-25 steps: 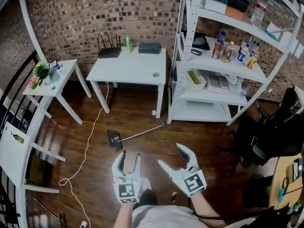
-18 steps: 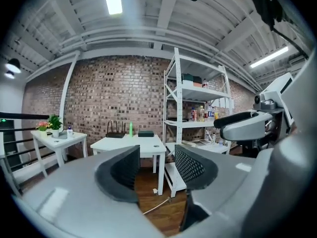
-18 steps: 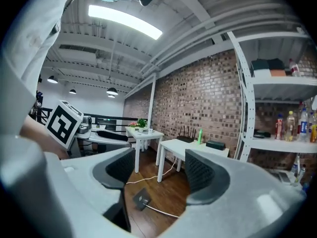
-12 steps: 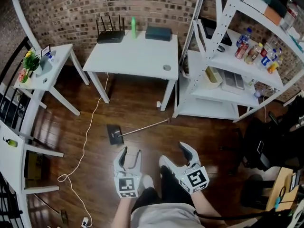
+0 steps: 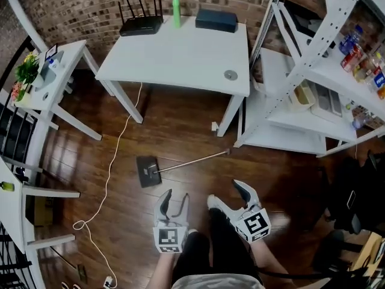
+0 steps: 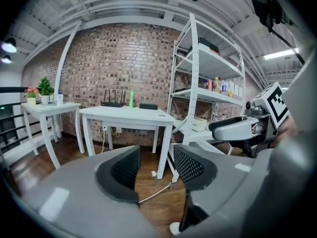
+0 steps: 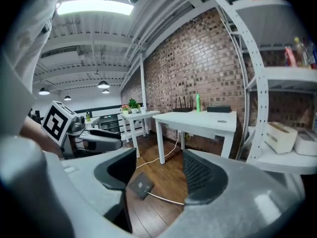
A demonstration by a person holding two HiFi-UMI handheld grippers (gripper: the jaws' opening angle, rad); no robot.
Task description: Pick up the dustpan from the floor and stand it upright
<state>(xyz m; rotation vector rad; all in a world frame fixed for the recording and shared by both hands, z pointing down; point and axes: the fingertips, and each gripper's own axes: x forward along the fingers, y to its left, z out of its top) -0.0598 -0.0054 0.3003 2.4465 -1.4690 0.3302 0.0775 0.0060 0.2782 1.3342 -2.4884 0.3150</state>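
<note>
Left gripper sits low in front of the person, aimed forward and slightly down, its marker cube turned up toward the head camera. Its jaws are parted and grip nothing; only floorboards and a stretch of thin handle show through the gap. Right gripper rides just beside it, angled inward and rolled so one jaw reaches farther ahead than the other. Its jaws are wide but drawing together right now, with nothing between the pads. Both forearms come in from the bottom edge of the head view, close together over the person's dark trousers.

Now the room, big to small. Dark wooden floor fills the middle. White shelving rack climbs the right side, loaded with bottles and boxes. White desk stands against the brick wall, and a small side table with a plant is off to the left.

And there is the dustpan: flat on the floor, well short of both grippers, its dark head to the left and its long handle running up and right toward the desk leg. A white cable snakes past its left side. On the desk's far edge stand a black router and a green bottle.
</note>
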